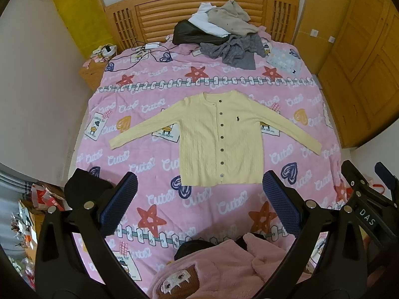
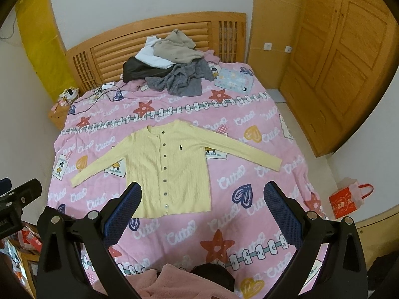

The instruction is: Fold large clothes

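Observation:
A pale yellow buttoned cardigan lies flat and face up on the pink patterned bedspread, both sleeves spread out to the sides. My left gripper hovers open above the bed, short of the cardigan's hem, nothing between its blue pads. My right gripper is also open and empty, held above the hem's right corner. The right gripper's body shows at the right edge of the left wrist view.
A heap of grey, beige, white and black clothes sits by the wooden headboard. Cables trail at the bed's far left. A pink fluffy garment lies at the near edge. A red paper bag stands on the floor, right.

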Action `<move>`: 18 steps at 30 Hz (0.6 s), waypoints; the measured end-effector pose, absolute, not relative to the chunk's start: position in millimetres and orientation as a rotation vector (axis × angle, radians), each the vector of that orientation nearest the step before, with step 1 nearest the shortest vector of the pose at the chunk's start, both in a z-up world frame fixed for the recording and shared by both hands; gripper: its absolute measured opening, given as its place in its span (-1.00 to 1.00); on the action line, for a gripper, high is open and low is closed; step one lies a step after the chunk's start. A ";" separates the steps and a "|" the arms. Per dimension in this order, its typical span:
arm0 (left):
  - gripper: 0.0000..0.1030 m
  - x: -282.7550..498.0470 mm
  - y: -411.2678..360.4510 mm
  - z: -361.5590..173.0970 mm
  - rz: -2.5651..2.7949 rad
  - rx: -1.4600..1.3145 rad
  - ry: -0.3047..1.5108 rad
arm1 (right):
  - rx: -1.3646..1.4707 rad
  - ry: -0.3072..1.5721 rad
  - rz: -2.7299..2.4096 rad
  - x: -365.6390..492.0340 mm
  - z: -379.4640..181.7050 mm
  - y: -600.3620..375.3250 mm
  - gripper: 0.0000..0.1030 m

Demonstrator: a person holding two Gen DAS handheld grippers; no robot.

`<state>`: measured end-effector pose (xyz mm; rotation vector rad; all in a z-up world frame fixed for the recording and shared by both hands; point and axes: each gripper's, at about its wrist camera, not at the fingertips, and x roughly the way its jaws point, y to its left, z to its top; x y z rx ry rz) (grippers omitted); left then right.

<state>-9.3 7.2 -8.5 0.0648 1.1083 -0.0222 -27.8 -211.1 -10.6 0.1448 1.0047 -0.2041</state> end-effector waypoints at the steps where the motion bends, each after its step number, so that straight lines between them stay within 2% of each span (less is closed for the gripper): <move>1: 0.90 -12.4 7.4 -11.2 -0.020 0.065 1.109 | 0.147 1.007 -0.200 -28.1 -11.0 -212.4 0.86; 13: 0.90 -11.8 -5.0 -3.5 0.025 -0.011 1.110 | 0.084 1.042 -0.103 -3.2 -22.8 -263.5 0.86; 18: 0.90 5.9 21.2 5.7 0.059 -0.140 1.101 | 0.073 1.011 -0.110 7.1 -16.7 -286.4 0.86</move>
